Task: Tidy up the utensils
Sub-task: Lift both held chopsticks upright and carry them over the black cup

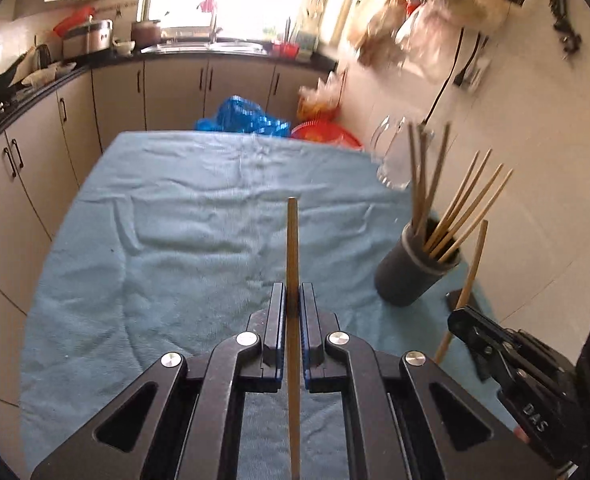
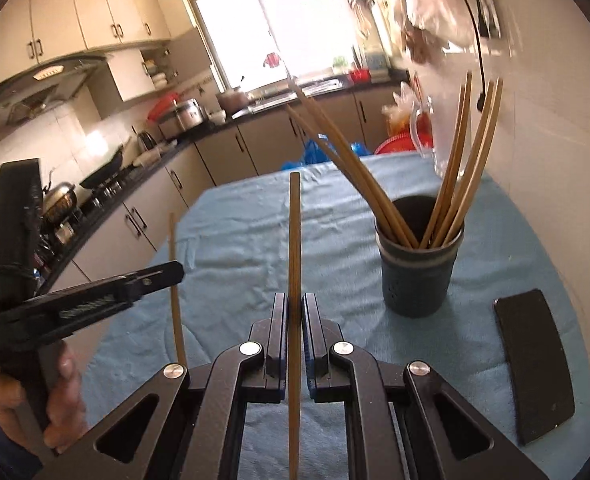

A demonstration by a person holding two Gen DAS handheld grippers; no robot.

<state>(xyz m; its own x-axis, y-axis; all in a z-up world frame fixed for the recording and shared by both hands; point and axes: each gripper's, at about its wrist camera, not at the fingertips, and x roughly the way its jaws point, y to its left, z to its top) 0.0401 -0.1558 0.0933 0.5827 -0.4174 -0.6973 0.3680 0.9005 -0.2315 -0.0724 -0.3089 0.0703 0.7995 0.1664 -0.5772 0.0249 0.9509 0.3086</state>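
Chopsticks (image 1: 292,248) (image 2: 294,240) are pinched one in each gripper (image 1: 293,300) (image 2: 294,312), carry step under way; next, drop them tip-down into the dark cup (image 2: 419,268).

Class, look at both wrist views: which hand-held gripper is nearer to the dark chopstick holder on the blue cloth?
Right. The right hand-held gripper sits just left of the chopstick holder; the left hand-held gripper is farther left, beyond the right one.

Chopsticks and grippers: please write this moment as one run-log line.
left gripper: shut on chopstick | right gripper: shut on second chopstick | holder: several chopsticks inside | table: blue cloth
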